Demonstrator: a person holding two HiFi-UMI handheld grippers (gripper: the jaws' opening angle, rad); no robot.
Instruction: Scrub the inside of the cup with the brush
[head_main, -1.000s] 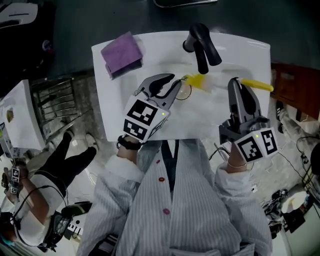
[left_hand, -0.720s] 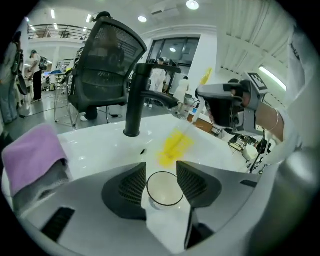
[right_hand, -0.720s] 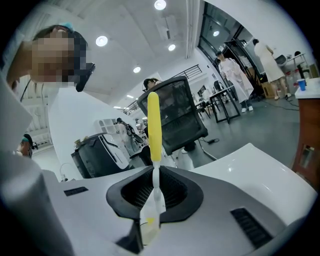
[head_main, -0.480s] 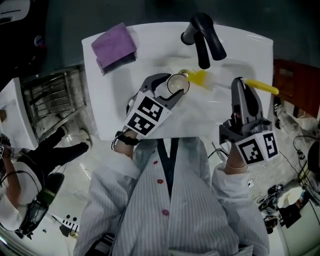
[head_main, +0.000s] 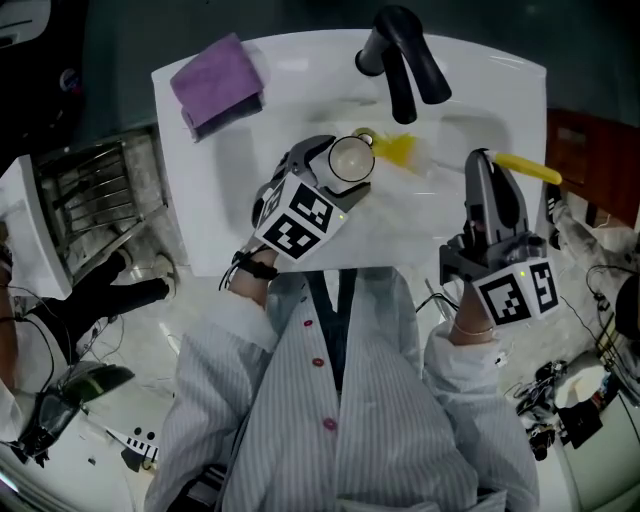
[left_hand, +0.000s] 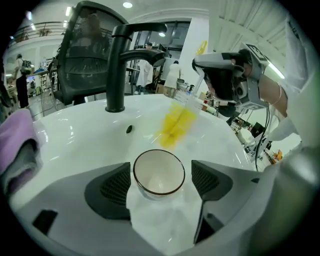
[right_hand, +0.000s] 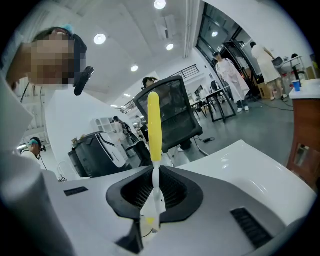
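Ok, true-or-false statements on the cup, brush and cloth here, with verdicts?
The cup has its mouth facing up. True.
The left gripper clamps the cup. False: its jaws have just been opening and stand apart, either side of it.
The right gripper grips the brush. True.
The bristles are inside the cup. False: they lie outside, beside it.
The purple cloth lies in the basin. False: it sits on the rim of the sink.

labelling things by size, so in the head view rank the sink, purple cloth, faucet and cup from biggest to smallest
1. white sink, clearly the largest.
2 and 3. purple cloth and black faucet: about alike. The faucet rises toward the camera, so these two are left unranked.
4. white cup, the smallest.
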